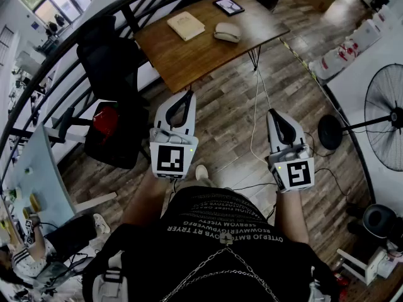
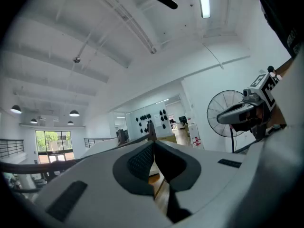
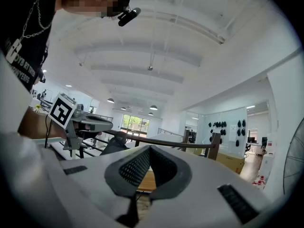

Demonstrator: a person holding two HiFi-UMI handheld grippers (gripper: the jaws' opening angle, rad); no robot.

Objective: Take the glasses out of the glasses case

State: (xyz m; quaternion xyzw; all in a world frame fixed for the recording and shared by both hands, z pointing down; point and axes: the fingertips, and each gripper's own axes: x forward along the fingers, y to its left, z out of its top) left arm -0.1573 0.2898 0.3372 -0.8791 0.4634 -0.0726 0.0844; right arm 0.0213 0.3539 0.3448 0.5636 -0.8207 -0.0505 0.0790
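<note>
While the person stands with both tools close to the body, the left gripper (image 1: 189, 94) points forward, its jaws pressed together at the tips. Only the oval hollow between the dark ribbed pads shows behind them, with nothing pinched. The left gripper view confirms it: tips meet, and a sliver of brown wood shows through the hollow. The right gripper (image 1: 272, 112) is alongside, well apart from the left, also pointing forward, its jaws likewise closed tip to tip on nothing. The glasses case (image 1: 227, 32), pale and rounded, lid apparently down, lies on the wooden table (image 1: 189, 58) well ahead of both sets of tips, nearer the line of the right gripper than the left. Just to the left of the case, straight ahead of the left gripper, lies a tan book (image 1: 186, 25). Beyond the case, at the table's far edge, is a dark flat tablet (image 1: 228, 5). A black chair (image 1: 107, 61) is ahead and left of the left gripper. A standing fan (image 1: 385, 124) is off to the right of the right gripper. Plank floor (image 1: 227, 124) runs below both tools, with thin cables (image 1: 257, 115) trailing between them.
</note>
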